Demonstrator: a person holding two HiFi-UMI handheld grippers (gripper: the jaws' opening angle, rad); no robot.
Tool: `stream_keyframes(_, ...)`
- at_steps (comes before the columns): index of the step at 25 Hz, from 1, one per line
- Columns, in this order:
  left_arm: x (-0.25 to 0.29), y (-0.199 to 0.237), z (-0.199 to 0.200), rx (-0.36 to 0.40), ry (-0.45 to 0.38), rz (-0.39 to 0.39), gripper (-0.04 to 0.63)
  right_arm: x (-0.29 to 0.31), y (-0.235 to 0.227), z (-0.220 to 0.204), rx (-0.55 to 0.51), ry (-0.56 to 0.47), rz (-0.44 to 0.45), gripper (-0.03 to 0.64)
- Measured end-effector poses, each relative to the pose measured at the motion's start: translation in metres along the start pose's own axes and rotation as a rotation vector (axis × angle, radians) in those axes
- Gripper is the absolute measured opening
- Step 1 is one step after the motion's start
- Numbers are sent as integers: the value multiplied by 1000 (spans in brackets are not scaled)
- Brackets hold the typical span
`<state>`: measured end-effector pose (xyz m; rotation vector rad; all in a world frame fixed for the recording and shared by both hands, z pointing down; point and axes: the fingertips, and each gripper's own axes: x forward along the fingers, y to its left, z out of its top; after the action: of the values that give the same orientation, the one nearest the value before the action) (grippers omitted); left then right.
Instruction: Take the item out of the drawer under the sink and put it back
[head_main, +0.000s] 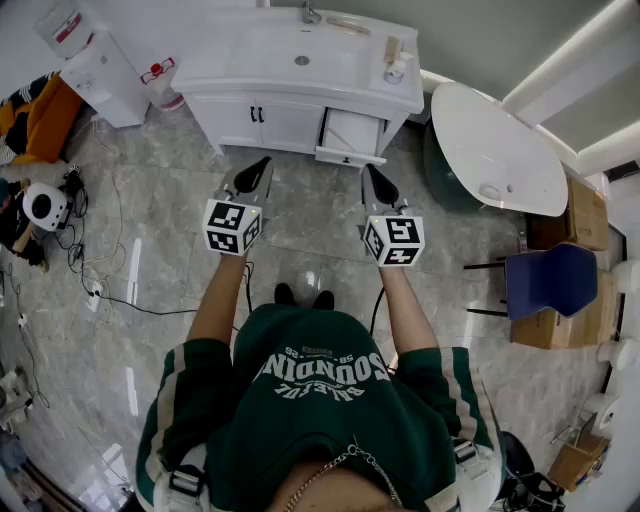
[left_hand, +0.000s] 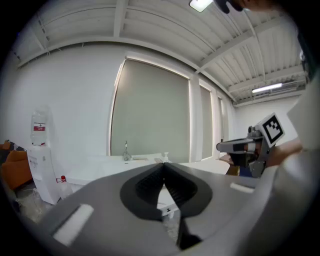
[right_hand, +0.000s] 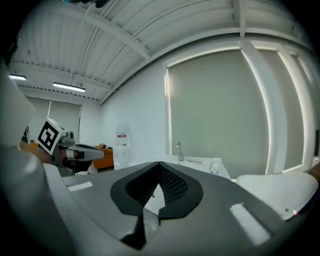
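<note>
A white vanity (head_main: 300, 75) with a sink stands ahead of me. Its right-hand drawer (head_main: 350, 133) is pulled partly out, and I see nothing inside it from the head view. My left gripper (head_main: 255, 168) is held over the floor in front of the cabinet doors, shut and with nothing in it. My right gripper (head_main: 372, 175) hangs just short of the drawer front, shut and with nothing in it too. In the left gripper view the left gripper (left_hand: 164, 166) has its jaws meeting at the tip. The right gripper (right_hand: 159, 165) looks the same in its own view.
A white bathtub (head_main: 497, 148) lies to the right, with a blue chair (head_main: 555, 280) beyond it. A water dispenser (head_main: 95, 60) stands left of the vanity. A soap bottle (head_main: 395, 68) sits on the counter. Cables (head_main: 110, 290) trail across the marble floor at left.
</note>
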<state>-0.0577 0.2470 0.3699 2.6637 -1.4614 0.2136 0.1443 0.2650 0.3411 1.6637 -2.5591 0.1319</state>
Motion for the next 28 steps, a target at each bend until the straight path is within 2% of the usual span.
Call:
stream_keyframes(13, -4, 7, -12, -5, -7, -21, 49, 11, 8, -9, 3, 1, 8, 2)
stream_keyframes(28, -7, 63, -29, -12, 11, -51, 49, 45, 42, -14, 19, -7, -34, 2)
